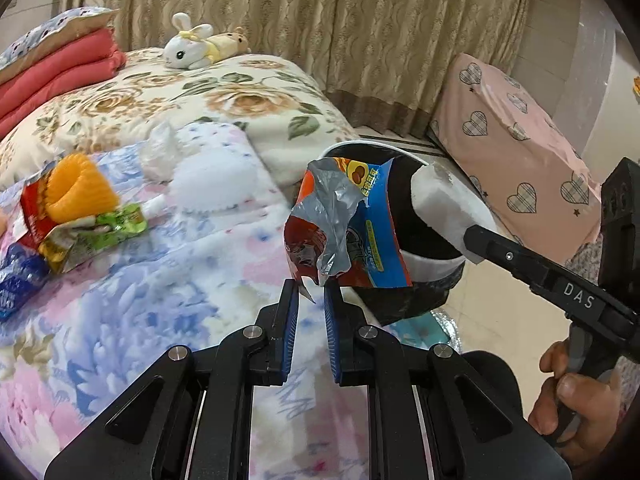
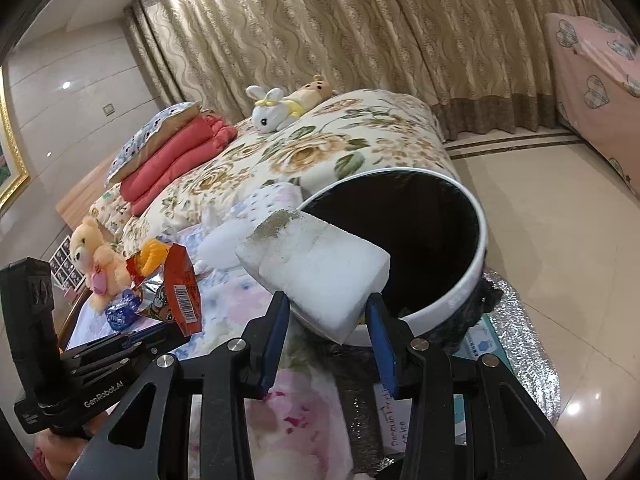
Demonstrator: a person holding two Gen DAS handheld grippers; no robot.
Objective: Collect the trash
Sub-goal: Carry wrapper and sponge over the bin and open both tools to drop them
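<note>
Trash in both jaws, near the bin (image 2: 460, 208). Left gripper (image 1: 312, 300) pinches a torn snack wrapper (image 1: 348, 236) by its lower edge; jaws nearly shut on thin foil, most of the wrapper standing free above them. Right gripper (image 2: 328, 308) clamps a white foam block (image 2: 316, 268) across its width, the block's far end over the bin's near rim. Bin is white-rimmed, dark inside, standing on the floor just beside the bed (image 1: 160, 272).

More trash on the bed: orange cup (image 1: 78, 188), green packet (image 1: 100, 236), blue wrapper (image 1: 18, 284), clustered well apart from the bin.

Risks, as I judge them:
- Wrapper held only by a corner; it could slip or tear free before it is over the opening and drop onto the bed or floor.
- Wrapper is light and crumpled; released at the rim it may catch on the edge rather than fall in.
- Foam block is broad against the opening's near side; released now it could tip off the rim onto the bed.
- Both grippers converge on one opening; the two could collide, or one load could knock the other.
</note>
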